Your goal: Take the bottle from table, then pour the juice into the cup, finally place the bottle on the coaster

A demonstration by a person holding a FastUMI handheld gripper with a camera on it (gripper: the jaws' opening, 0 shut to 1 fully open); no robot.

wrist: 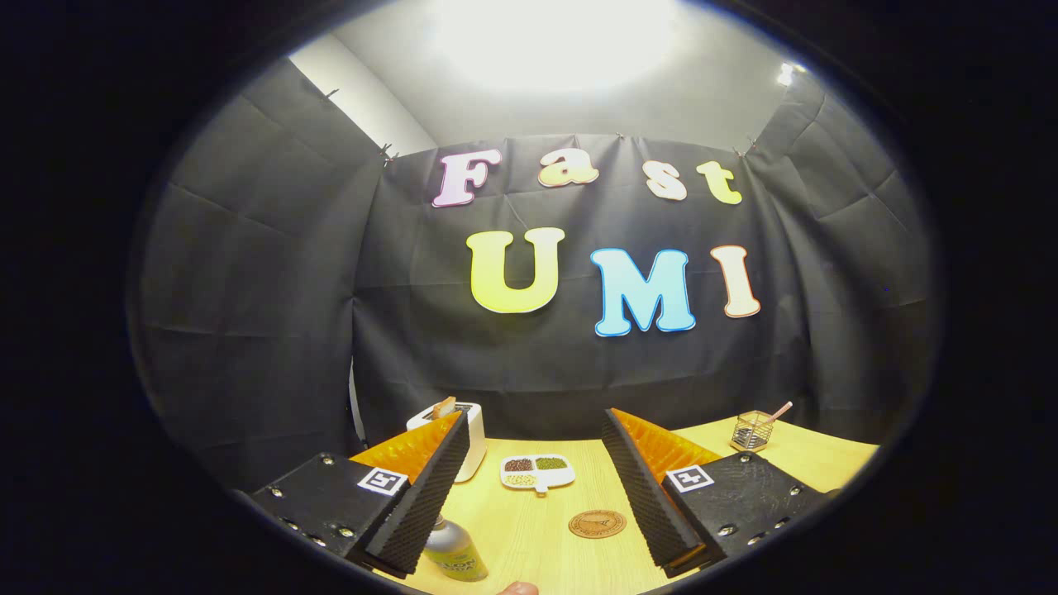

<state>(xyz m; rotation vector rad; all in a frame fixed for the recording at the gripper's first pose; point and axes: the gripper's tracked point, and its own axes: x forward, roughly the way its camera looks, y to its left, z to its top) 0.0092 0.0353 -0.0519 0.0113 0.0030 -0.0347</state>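
The small green-labelled bottle with a silvery upper part stands upright on the light wooden counter, low at about seven o'clock from the tool, tucked just beside and partly under the left finger. It is not between the fingers, and nothing is. The tool is spread wide and holds nothing.

The bottle's long axis looks vertical, so I judge the coming move to be a shift toward seven o'clock and a drop, until the fingers straddle its body.

The round brown coaster lies flat between the fingers, toward the right one. Beyond it, at twelve o'clock, sits a white divided dish of beans. A white toaster stands past the left finger, and a wire holder at two o'clock. I cannot make out the cup.
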